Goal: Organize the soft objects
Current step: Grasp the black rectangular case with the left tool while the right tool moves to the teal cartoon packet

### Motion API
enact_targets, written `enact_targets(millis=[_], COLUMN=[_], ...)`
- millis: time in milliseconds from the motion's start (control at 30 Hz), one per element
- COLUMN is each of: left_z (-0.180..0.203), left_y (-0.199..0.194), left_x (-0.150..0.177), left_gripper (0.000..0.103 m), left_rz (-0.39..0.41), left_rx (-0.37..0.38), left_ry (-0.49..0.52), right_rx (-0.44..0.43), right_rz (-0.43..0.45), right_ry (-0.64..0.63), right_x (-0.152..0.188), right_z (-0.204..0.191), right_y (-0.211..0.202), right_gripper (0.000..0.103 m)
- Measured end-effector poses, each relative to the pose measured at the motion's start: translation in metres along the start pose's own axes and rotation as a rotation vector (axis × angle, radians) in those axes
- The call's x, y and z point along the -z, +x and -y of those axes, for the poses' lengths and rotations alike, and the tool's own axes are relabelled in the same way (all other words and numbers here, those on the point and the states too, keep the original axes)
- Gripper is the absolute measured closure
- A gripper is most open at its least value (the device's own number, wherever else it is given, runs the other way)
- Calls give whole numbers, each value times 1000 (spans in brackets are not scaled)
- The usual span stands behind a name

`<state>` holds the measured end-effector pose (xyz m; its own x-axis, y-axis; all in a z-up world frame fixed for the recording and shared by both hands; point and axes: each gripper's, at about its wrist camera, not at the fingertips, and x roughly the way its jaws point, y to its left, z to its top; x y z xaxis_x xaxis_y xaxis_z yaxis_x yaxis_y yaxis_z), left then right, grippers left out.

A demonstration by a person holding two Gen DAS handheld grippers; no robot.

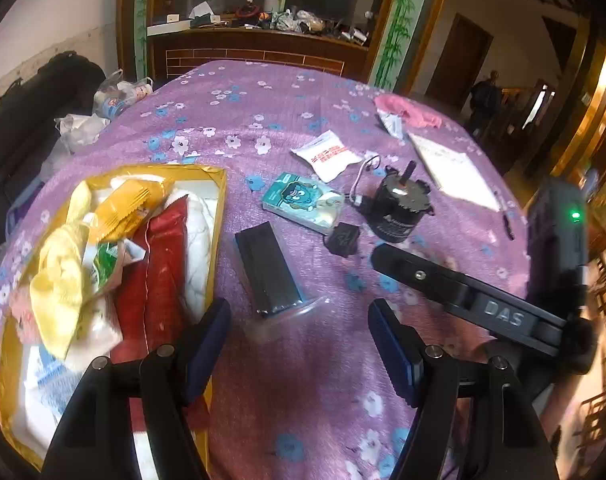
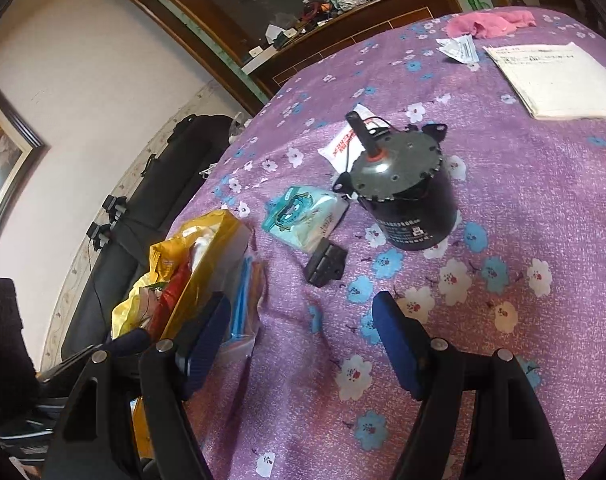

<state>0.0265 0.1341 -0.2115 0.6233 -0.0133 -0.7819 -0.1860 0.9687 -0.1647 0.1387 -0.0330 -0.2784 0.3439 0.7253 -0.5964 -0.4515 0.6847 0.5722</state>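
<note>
Blue-padded jaws of the left gripper (image 1: 299,344) and right gripper (image 2: 303,344) were held apart, nothing between them. Just beyond, soft packets were heaped in the yellow box (image 1: 219,216); farther out, a tissue pack (image 2: 303,216) was left touching a black motor (image 2: 407,196). That motor could be knocked over if the pack were seized carelessly.

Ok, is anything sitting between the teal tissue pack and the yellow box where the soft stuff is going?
Yes. A black flat case in a clear sleeve lies on the cloth between the tissue pack and the yellow box. It lies low, so lifting the pack over it should clear it.
</note>
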Motion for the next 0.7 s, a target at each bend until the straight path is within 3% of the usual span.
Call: enact_targets(millis=[267, 500, 700], left_z=[16, 14, 0], left_y=[31, 61, 62], left_x=[-20, -23, -23], left_gripper=[29, 29, 29], left_rz=[-73, -156, -159], left_rx=[-32, -36, -56], left_ry=[44, 13, -41], right_rx=[29, 18, 7], right_rz=[-3, 15, 9], right_ry=[55, 145, 140], right_x=[-1, -3, -2], right_z=[11, 31, 29], right_y=[1, -4, -3], right_gripper=[31, 31, 31])
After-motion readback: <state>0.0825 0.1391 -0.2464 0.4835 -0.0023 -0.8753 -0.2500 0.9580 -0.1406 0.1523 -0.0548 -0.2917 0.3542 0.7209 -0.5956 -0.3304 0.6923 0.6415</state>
